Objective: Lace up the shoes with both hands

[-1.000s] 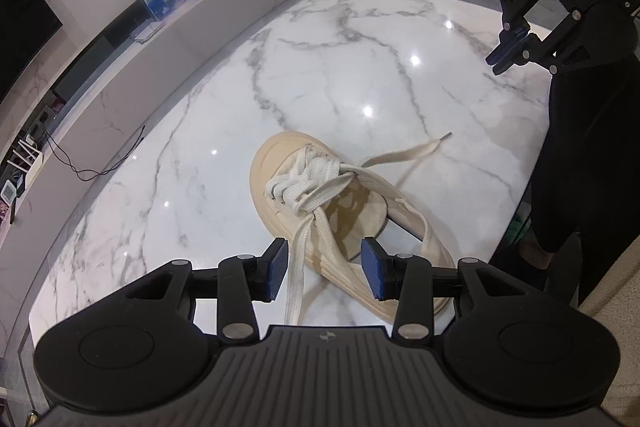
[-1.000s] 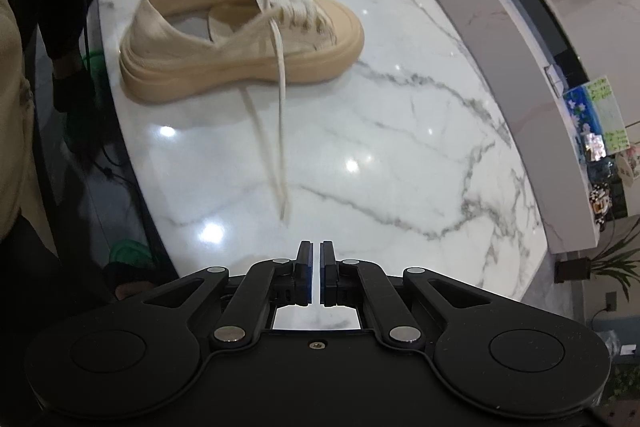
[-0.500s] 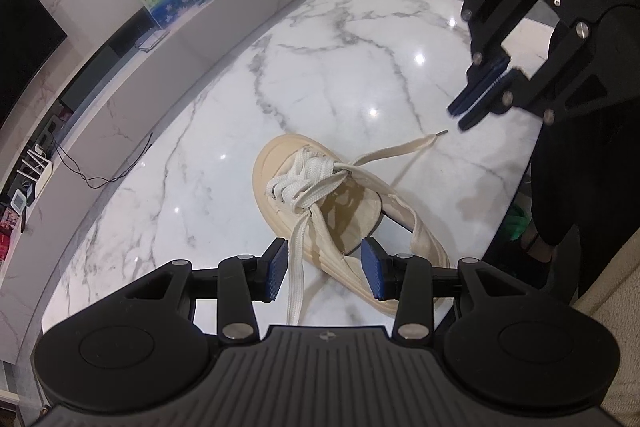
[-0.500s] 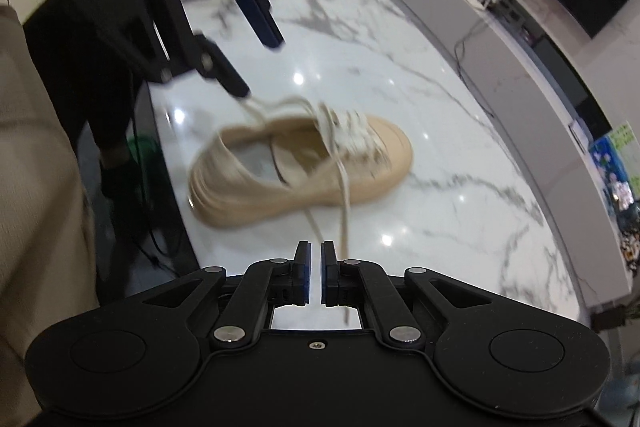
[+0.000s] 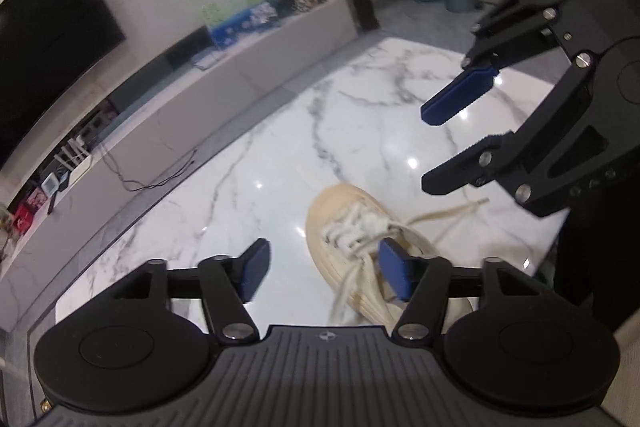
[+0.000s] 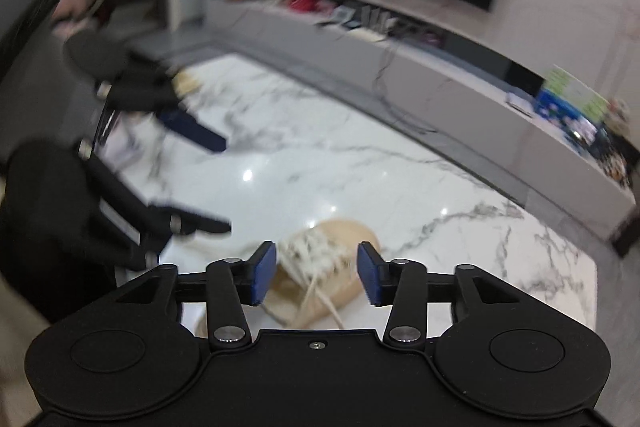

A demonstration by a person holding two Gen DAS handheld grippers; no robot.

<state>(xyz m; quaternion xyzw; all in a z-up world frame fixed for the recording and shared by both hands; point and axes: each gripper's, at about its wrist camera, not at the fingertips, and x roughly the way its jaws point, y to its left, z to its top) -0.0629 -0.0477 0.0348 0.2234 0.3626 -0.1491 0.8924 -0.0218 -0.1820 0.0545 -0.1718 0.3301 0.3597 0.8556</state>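
Tabletop (image 5: 360,131): white marble, grey veining, glossy, bright spots of reflected light. One cream platform shoe (image 5: 340,203) lies directly on it near the close edge, toe pointing away. Laces (image 5: 360,227) loose; one free end (image 5: 472,205) trails onto the marble beside the shoe. Both views blurred.

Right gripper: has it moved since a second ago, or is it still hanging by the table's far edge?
Yes. In the left wrist view the right gripper has come in over the marble table toward the shoe, its jaws opening, empty.
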